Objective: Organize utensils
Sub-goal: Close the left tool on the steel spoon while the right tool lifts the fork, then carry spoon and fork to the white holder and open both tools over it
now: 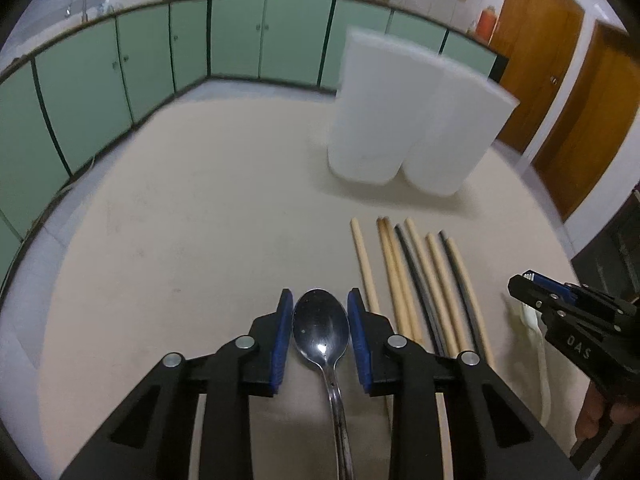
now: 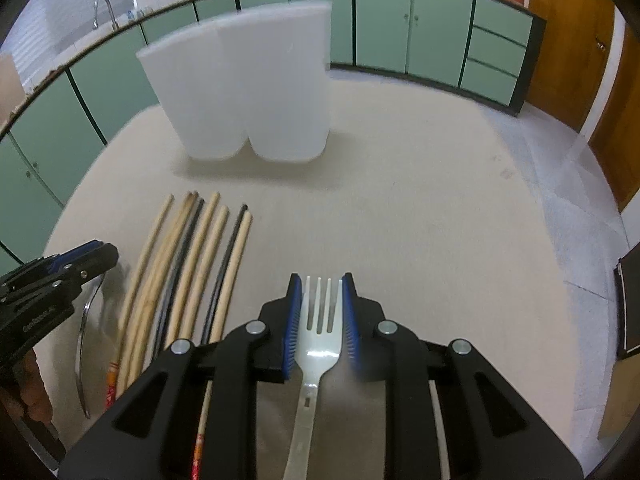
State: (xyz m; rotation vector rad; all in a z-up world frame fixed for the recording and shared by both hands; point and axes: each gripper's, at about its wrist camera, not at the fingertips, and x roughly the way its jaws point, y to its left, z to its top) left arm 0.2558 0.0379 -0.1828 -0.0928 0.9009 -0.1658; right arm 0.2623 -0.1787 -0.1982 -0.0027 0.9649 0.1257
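Note:
A metal spoon lies bowl-forward between the blue pads of my left gripper, which is shut on the bowl's sides. My right gripper is shut on a silver fork, tines pointing forward. Several wooden and dark chopsticks lie side by side on the table between the two grippers, also seen in the right wrist view. A white two-compartment holder stands upright beyond them. The left gripper shows at the left edge of the right wrist view, the right gripper at the right of the left wrist view.
The beige round table spreads to the left of the spoon. Green cabinets line the far wall, and wooden doors stand at the right. A dark flat object sits past the table's right edge.

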